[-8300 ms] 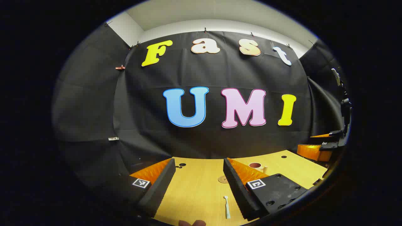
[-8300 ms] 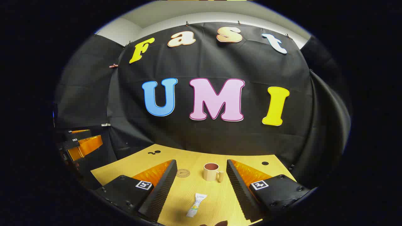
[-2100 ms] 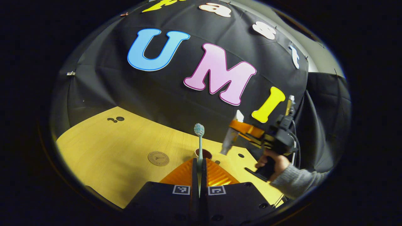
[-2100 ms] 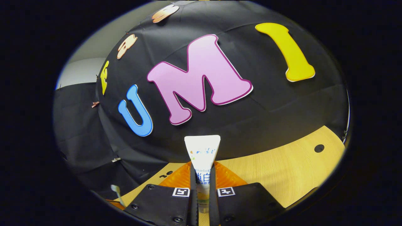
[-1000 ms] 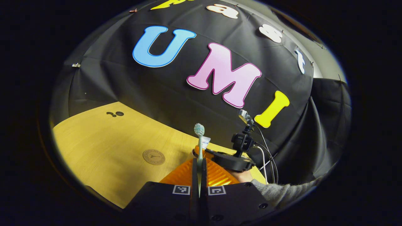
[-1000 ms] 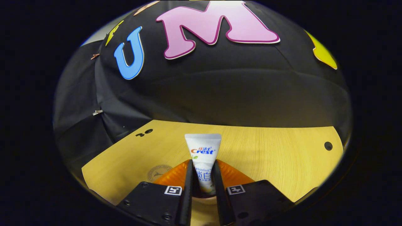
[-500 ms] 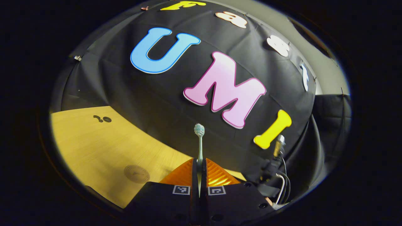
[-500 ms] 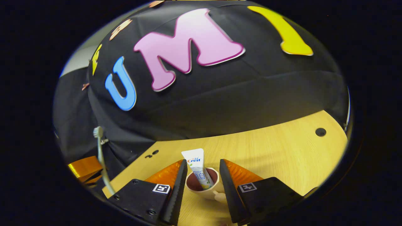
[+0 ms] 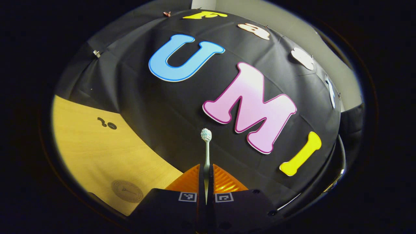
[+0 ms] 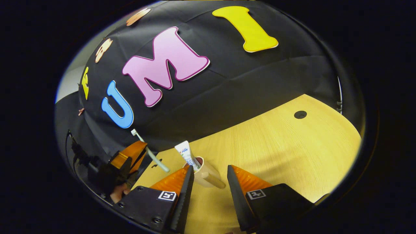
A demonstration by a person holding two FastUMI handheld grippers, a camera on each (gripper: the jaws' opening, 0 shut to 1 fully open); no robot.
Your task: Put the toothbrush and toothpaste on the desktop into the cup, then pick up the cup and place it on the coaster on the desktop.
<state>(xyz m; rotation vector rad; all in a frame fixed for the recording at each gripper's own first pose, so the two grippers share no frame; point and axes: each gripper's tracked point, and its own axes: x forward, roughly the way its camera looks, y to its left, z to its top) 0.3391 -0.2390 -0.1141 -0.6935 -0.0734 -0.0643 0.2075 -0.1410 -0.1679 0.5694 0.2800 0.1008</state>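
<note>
In the left gripper view, the left gripper [image 9: 206, 182] is clenched on the toothbrush [image 9: 206, 152], which stands upright between its fingers with the bristle head up, in the air above the wooden table [image 9: 94, 149]. The round coaster [image 9: 127, 191] lies on the table to the near left. In the right gripper view, the right gripper [image 10: 208, 182] is released, its fingers spread apart just near the cup [image 10: 203, 174]. The toothpaste [image 10: 186, 154] stands tilted inside the cup. The left gripper with the toothbrush hangs to the cup's left.
</note>
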